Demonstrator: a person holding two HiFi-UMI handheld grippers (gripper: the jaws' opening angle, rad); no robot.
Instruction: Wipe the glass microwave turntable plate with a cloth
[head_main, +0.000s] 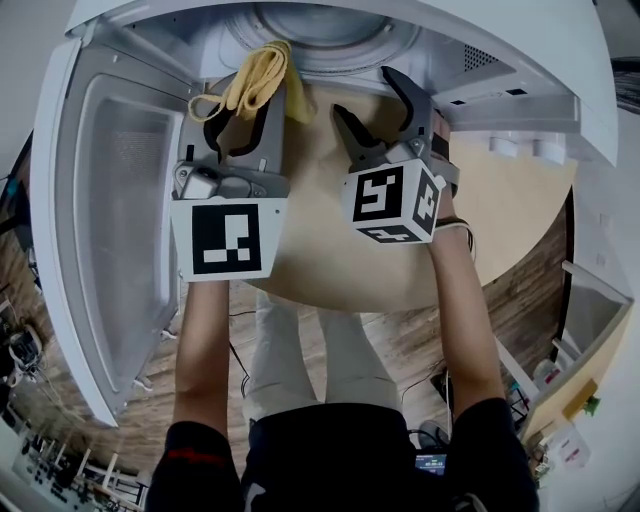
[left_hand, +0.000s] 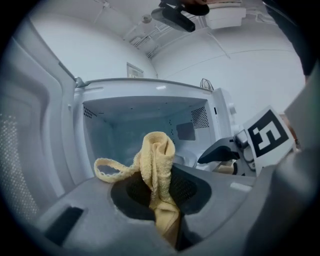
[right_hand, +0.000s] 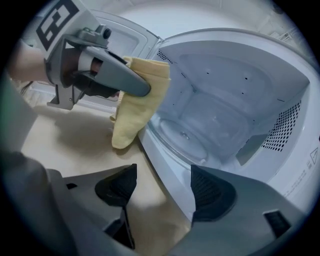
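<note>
The glass turntable plate (right_hand: 182, 137) lies flat inside the open white microwave (right_hand: 240, 75); in the head view only its edge (head_main: 310, 25) shows at the top. My left gripper (head_main: 240, 105) is shut on a yellow cloth (head_main: 262, 75) and holds it at the oven's mouth. From between those jaws the cloth (left_hand: 157, 160) sticks up, with a loop of hem to the left. In the right gripper view the cloth (right_hand: 137, 105) hangs just outside the cavity, apart from the plate. My right gripper (head_main: 365, 95) is open and empty beside it, its jaws (right_hand: 165, 187) astride the microwave's front sill.
The microwave door (head_main: 110, 220) swings wide open on the left. The oven stands on a round beige table (head_main: 330, 250), whose near edge is by the person's legs. Wood floor and clutter lie below and to the right.
</note>
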